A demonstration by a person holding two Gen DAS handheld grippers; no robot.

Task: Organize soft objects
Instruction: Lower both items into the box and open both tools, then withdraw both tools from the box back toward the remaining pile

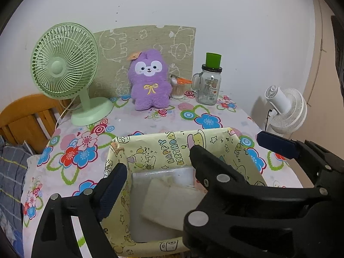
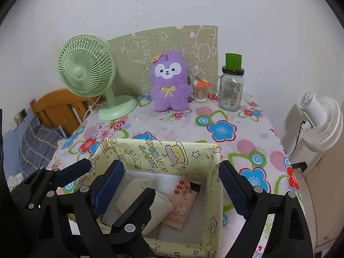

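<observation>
A yellow box with cartoon print (image 1: 167,148) (image 2: 163,152) stands on the flowered tablecloth near the front edge. Inside lie folded cream cloths (image 1: 172,202) (image 2: 133,191) and a pink printed pouch (image 2: 182,202). A purple plush toy (image 1: 149,80) (image 2: 169,81) sits upright at the back of the table. My left gripper (image 1: 157,165) hangs open over the box, empty. My right gripper (image 2: 172,180) is open over the box too, its fingers spanning the box's right wall. The left gripper's fingers (image 2: 131,208) show at the lower left of the right wrist view.
A green desk fan (image 1: 64,64) (image 2: 88,68) stands back left. A cotton swab jar with orange scissors (image 1: 178,87) (image 2: 201,90) and a glass mug jar with green cap (image 1: 209,86) (image 2: 231,88) stand back right. A white fan (image 1: 286,109) (image 2: 322,124) is off the table's right.
</observation>
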